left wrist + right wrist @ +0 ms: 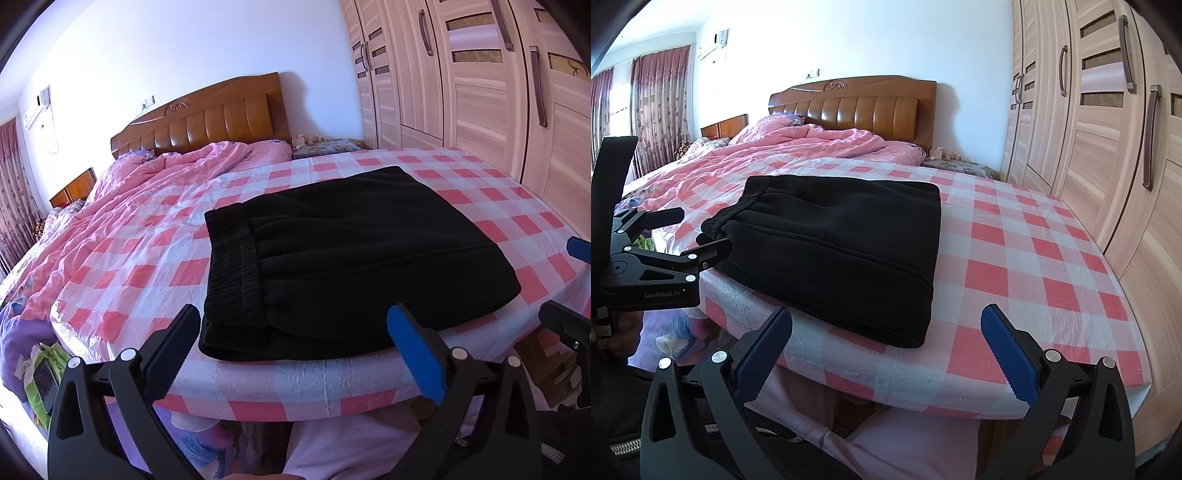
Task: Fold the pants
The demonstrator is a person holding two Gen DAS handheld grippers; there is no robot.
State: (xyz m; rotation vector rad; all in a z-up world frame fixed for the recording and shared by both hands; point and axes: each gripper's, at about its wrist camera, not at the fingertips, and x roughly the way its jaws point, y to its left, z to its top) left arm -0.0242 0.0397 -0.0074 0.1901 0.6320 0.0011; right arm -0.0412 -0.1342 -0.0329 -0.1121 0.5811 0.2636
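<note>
Black pants (pixel 340 254) lie folded into a compact rectangle on the pink-and-white checked table (pixel 498 206), close to its near edge, the elastic waistband on the left. They also show in the right wrist view (pixel 842 251). My left gripper (pixel 295 354) is open and empty, held just off the table edge in front of the pants. It also shows from the side in the right wrist view (pixel 690 234). My right gripper (pixel 886 354) is open and empty, off the table edge to the right of the pants. Its fingers show at the right edge of the left wrist view (pixel 570 291).
A bed with a crumpled pink quilt (pixel 147 192) and a wooden headboard (pixel 857 107) lies behind the table. A tall wardrobe (pixel 1108 129) runs along the right. The checked cloth to the right of the pants (pixel 1034 251) is bare.
</note>
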